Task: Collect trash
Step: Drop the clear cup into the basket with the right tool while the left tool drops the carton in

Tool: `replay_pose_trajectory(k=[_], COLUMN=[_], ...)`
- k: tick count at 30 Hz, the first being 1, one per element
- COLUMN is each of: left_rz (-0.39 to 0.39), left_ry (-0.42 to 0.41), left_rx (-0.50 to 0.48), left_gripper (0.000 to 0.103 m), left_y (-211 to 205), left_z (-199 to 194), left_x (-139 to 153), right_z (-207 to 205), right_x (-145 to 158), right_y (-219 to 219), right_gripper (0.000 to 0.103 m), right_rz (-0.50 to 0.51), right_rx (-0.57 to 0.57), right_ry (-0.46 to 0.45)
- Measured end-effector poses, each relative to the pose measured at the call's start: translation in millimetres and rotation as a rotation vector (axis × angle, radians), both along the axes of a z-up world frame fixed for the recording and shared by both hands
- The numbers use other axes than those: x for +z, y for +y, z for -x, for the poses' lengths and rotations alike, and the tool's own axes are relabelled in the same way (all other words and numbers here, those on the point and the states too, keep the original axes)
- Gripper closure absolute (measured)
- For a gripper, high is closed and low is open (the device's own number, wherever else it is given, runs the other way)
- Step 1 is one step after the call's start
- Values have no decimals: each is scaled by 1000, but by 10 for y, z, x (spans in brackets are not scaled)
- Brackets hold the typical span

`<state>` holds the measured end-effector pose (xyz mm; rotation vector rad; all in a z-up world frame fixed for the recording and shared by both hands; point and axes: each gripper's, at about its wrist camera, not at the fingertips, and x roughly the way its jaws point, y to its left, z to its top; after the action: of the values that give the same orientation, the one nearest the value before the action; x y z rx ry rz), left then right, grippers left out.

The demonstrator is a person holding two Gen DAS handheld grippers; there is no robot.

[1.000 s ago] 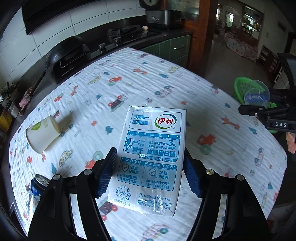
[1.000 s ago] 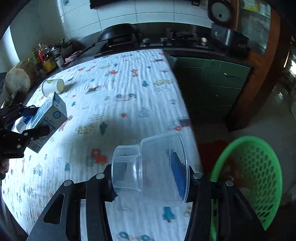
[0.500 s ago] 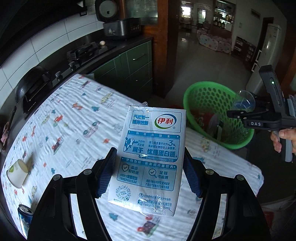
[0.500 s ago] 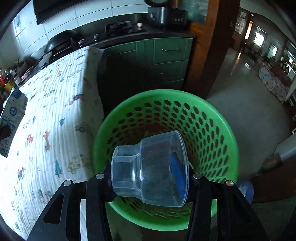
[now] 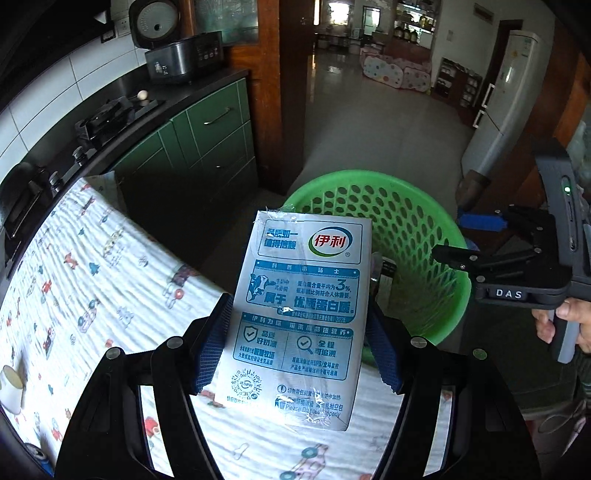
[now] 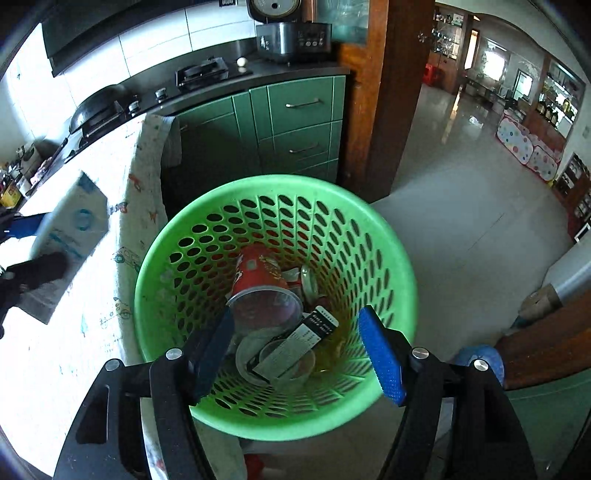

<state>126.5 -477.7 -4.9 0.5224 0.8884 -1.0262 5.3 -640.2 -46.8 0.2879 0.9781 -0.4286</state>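
The table [image 5: 92, 295], under a cloth printed with small cars, is filling the lower left of the left wrist view. The green basket [image 6: 369, 229] is sitting centre frame in the right wrist view, just beside the table edge, holding a red cup [image 6: 258, 273] and other trash. The left gripper [image 5: 299, 343] is clamping the milk carton [image 5: 306, 314] at centre frame. The right gripper [image 6: 295, 347] is hanging over the basket, its jaws having just been opening, nothing between them.

Home kitchen - gas hob [image 6: 201, 73], rice cooker [image 6: 291, 35], fridge [image 5: 506, 99]
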Motion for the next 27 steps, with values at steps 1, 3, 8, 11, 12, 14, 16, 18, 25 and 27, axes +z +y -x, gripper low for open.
replay_pose_trajectory(k=[1,3,8,11,12,14,16,18,25,27], left_rz=[1,-1,-11,-26,-25,-17,-6,5,17,18], left_ry=[1,9,48,51,53,62,90,115,126,114], left_rx=[-3,-8,-24,-31,-29,-25,-25,-18,3,6], left_gripper=[35,35,35,35,35,34,33,29,23,23], left_y=[-56,-187,-491,-653,-694,-771,-859,-892,-835,-764], left_z=[25,74,193,275,289,306,296,284,251,234], left_x=[-12,-51,-182,-239,-249,-266,-304,-338,-387,-363], right_z=[41,95,243,344,369,404,442,470,518,504], right_x=[30,85,184,210,215,225,223,215,200,205], right_y=[-16,-32,-57,-106,-127,-150,-178,-195,-200,-183], right_gripper=[35,35,35,35,35,35,35,35,35,35], right_rz=[6,14,28,29,27,26,23,16,9,6], right_rx=[-3,-8,-22,-33,-38,-48,-56,-60,-58,-53], right_ry=[-6,-17,-36,-46,-49,-51,-53,-54,-54,-56])
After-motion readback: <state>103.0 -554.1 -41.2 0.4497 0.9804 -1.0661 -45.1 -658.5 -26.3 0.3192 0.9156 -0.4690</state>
